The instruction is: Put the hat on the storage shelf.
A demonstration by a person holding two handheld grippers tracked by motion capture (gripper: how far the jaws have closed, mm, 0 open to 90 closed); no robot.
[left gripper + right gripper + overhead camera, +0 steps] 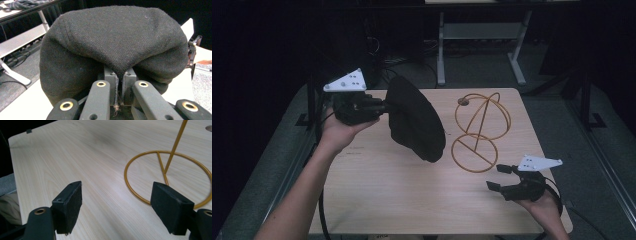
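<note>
Left gripper (384, 106) clamped shut on an edge fold of a black wool beret (414, 119), pads (128, 82) pinching the cloth; held clear above the wooden table (377, 185), beret hanging just ahead of the jaws. Right gripper (500, 177) spread wide with nothing between the pads (68, 206), low over the table's near right corner. Just ahead of it, gold wire hat stand (477, 131), base ring (166, 177) on the tabletop, well apart from the beret.

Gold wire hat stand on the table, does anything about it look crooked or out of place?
Nothing stands out: the gold wire hat stand sits upright on the pale wooden table, bare, while the left gripper holds the black felt hat beside it.
</note>
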